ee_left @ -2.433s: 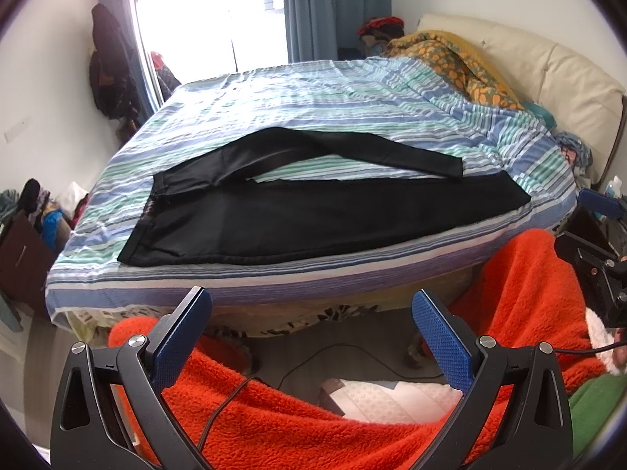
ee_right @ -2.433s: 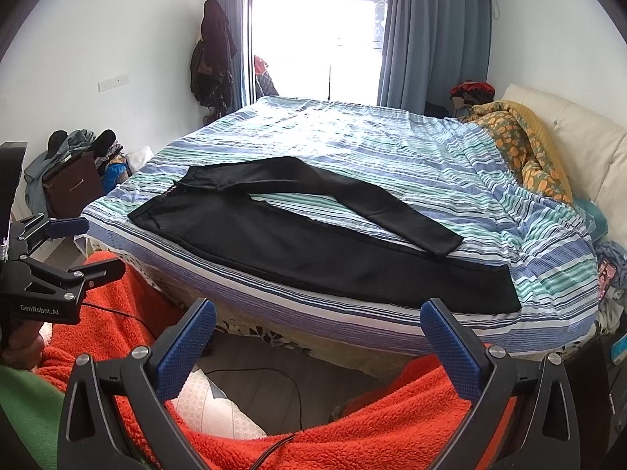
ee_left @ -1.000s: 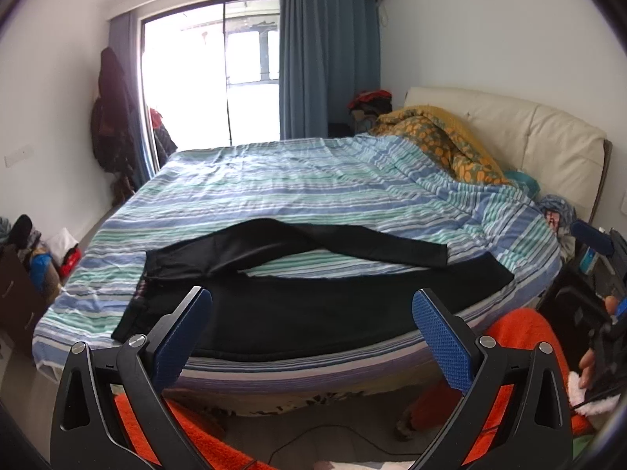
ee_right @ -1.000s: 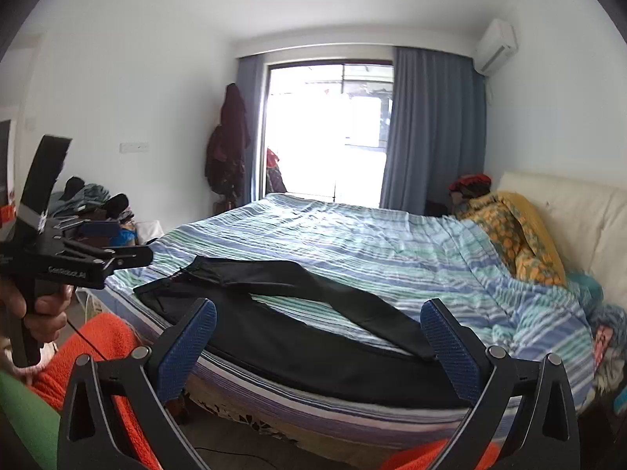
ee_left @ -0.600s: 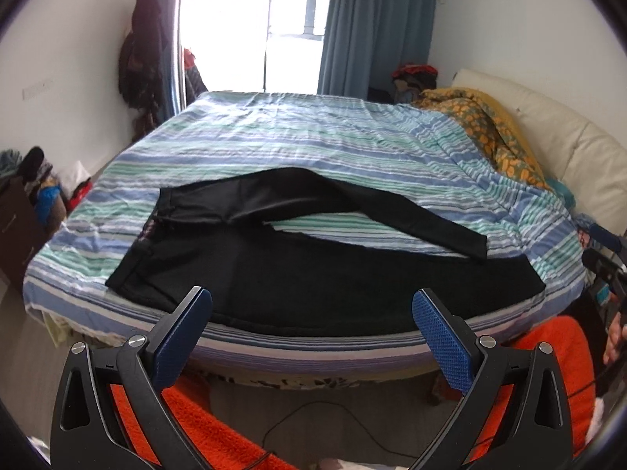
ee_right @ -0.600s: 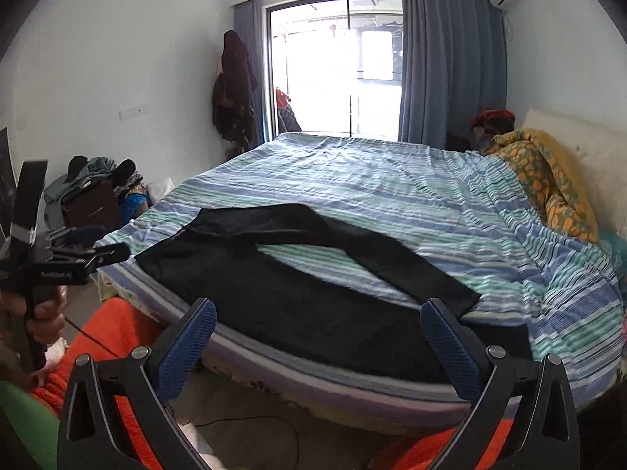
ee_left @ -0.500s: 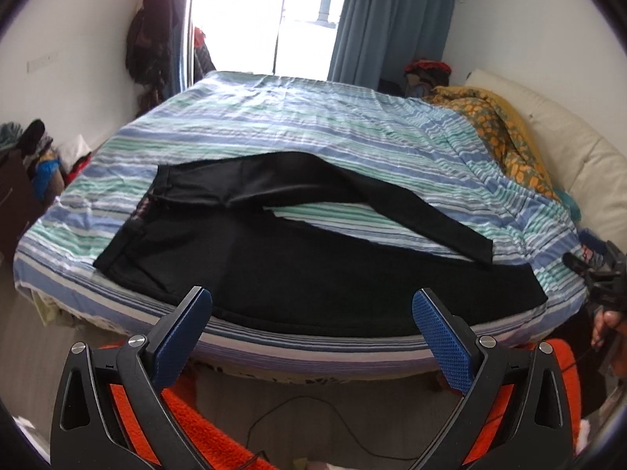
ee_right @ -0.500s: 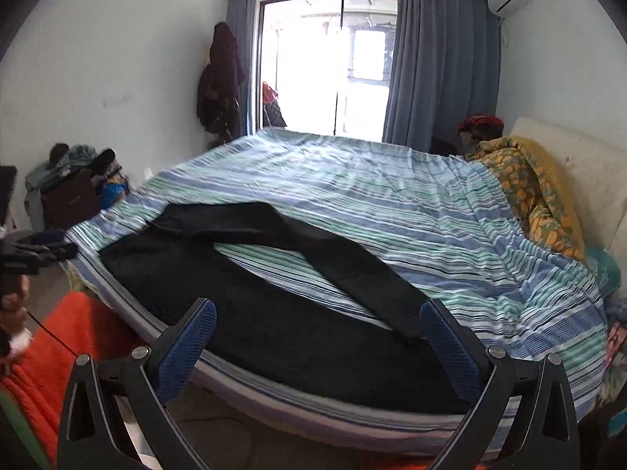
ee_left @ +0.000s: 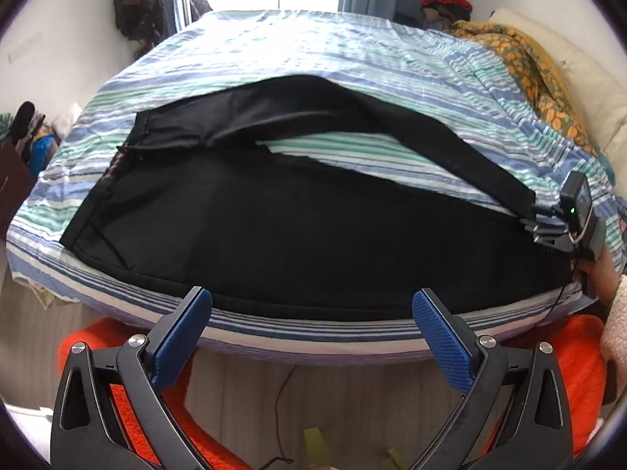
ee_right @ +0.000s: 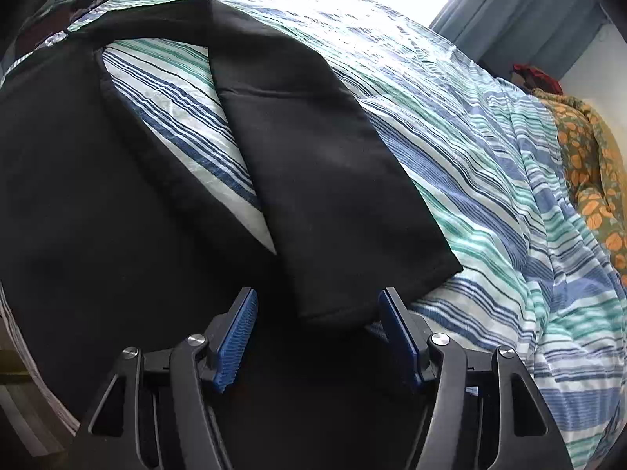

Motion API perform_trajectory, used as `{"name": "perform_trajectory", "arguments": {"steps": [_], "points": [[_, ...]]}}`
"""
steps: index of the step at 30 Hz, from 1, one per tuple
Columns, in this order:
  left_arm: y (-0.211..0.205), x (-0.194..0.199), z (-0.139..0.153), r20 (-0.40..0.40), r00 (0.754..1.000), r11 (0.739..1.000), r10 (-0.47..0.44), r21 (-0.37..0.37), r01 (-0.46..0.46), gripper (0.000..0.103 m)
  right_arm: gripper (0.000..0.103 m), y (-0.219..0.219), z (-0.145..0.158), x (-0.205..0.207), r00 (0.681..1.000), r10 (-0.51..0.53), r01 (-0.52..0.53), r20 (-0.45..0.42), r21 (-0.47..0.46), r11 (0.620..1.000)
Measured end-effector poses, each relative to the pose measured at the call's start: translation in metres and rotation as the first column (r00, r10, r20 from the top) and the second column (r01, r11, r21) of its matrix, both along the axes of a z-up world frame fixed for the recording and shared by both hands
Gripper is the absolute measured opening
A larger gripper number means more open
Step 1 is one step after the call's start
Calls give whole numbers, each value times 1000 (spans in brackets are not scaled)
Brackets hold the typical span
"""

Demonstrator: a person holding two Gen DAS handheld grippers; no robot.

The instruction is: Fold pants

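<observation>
Black pants (ee_left: 298,231) lie spread on a striped bed, waistband at the left, legs running right. The far leg (ee_right: 313,156) angles away from the near leg, with bedsheet showing between them. My left gripper (ee_left: 313,313) is open and empty, just off the bed's near edge, in front of the near leg. My right gripper (ee_right: 315,313) is open, with the cuff of the far leg (ee_right: 337,309) lying between its blue pads, right at the hem. It also shows in the left wrist view (ee_left: 548,219) at that cuff.
The striped bedsheet (ee_left: 352,51) covers the bed. An orange patterned quilt (ee_left: 521,51) is heaped by the cream headboard (ee_left: 580,78) at the right. Orange fleece (ee_left: 560,348) lies low in front. Clothes and bags (ee_left: 27,137) sit at the left wall.
Both grippers have moved in toward the bed. The right gripper has come down to the far leg's cuff and its jaws are narrower than before. The pants have not moved.
</observation>
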State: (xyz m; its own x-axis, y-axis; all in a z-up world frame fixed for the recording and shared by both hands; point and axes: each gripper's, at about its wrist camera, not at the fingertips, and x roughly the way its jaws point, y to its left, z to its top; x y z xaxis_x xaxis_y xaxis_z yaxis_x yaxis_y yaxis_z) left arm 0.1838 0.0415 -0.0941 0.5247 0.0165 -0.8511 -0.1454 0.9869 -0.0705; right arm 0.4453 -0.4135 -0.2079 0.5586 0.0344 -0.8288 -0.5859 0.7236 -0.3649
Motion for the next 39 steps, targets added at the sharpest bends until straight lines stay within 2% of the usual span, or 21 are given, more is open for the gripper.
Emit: {"name": "perform_trajectory", "arguments": {"steps": [1,5,8,9,11,12,13,14,16,19,22,25,27,29,31,32,33,34,35,37,39], "points": [[2,3,-6,-21,1000,1000,6,-3,-6,102,9,3,5,4,1000,11,-11,10,-26,1000],[9,8,-23,-74,996,999,41,-23,-43,102,7,-5,78,48,996,-43,39,72,60,997],[10,14,-26,-89,995,998,51,-36,-55,102,7,-27,154,139,972,-177,157,158,129,979],[10,16,-25,-86,995,998,50,-34,-53,102,8,-39,177,175,947,-254,226,196,154,962],[9,17,-21,-71,996,999,48,-16,-50,102,34,-66,204,239,870,-429,396,243,174,902],[8,17,-18,-63,997,999,48,-4,-49,102,64,-79,208,263,826,-514,494,232,142,858],[8,16,-17,-57,997,999,51,7,-50,102,72,-87,210,275,792,-558,546,250,121,829],[9,15,-16,-54,997,998,56,17,-55,102,72,-89,211,275,774,-565,555,285,122,823],[13,15,-20,-62,995,997,73,26,-71,102,73,-83,201,255,787,-541,511,296,179,841],[22,28,-28,-92,993,997,73,22,-72,102,77,-65,162,193,867,-469,392,168,351,851],[39,65,-15,-37,998,997,47,57,-45,102,80,-43,107,107,918,-396,321,23,540,778],[60,127,5,106,994,992,38,118,-50,102,82,-12,53,26,936,-343,305,-76,659,687],[69,177,7,180,983,983,29,172,-60,102,84,7,28,-11,940,-327,298,-91,684,666],[77,228,-9,207,978,973,15,221,-62,102,89,22,9,-30,942,-315,307,-117,683,663],[88,273,-51,134,991,946,16,318,-58,102,92,35,-10,-25,944,-269,329,-194,649,686],[100,292,-86,24,997,921,73,382,-76,102,92,39,-19,-22,941,-261,339,-216,621,707],[117,303,-124,-105,981,901,160,421,-103,102,92,41,-26,-18,937,-266,350,-228,599,720],[135,299,-141,-125,974,934,187,330,-137,102,93,40,-30,-17,936,-267,353,-231,599,719],[146,290,-136,-66,975,952,213,238,-192,102,93,40,-31,-18,936,-269,351,-226,607,713],[149,286,-119,-68,968,955,240,195,-223,101,94,42,-32,-18,938,-266,346,-220,607,716],[135,289,-98,-30,981,967,191,177,-183,101,95,46,-32,-16,941,-262,339,-215,590,733]]}}
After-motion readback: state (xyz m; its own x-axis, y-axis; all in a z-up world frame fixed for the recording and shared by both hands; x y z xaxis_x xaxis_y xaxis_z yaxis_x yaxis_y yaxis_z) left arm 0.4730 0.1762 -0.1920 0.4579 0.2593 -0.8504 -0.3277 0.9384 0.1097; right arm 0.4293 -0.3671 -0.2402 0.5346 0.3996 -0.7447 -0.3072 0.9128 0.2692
